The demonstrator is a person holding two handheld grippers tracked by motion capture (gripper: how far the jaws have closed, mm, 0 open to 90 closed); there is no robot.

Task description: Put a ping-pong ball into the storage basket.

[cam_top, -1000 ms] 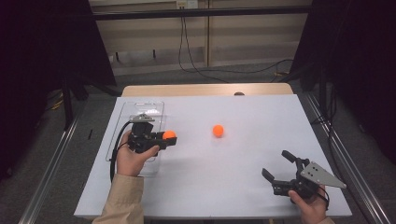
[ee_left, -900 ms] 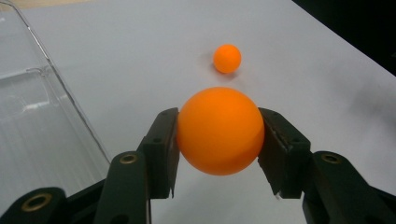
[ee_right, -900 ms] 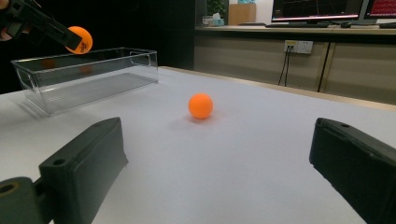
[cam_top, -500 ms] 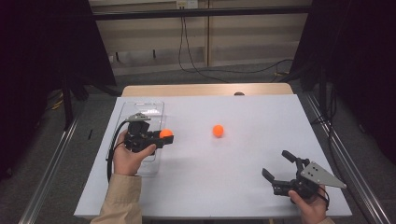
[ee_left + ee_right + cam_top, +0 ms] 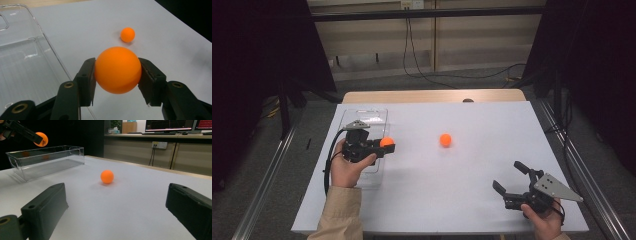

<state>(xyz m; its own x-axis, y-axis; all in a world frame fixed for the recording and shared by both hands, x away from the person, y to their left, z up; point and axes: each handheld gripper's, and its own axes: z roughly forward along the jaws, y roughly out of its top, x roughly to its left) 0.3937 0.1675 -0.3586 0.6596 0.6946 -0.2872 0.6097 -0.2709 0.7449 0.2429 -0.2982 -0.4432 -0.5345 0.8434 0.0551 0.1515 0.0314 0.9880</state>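
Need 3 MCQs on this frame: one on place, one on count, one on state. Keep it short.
1. Where is the held ball?
A. in the left tongs, by the clear bin's right edge
B. on the floor
C. in the right tongs

2. How many orange balls are in sight?
A. one
B. two
C. four

3. What state are the right tongs in?
A. shut on a ball
B. shut on the bin
C. open, holding nothing

Answers:
1 A: the left gripper view shows both pads pressed on it.
2 B: one is held, the loose ball lies on the table.
3 C: the right gripper view shows the jaws wide apart.
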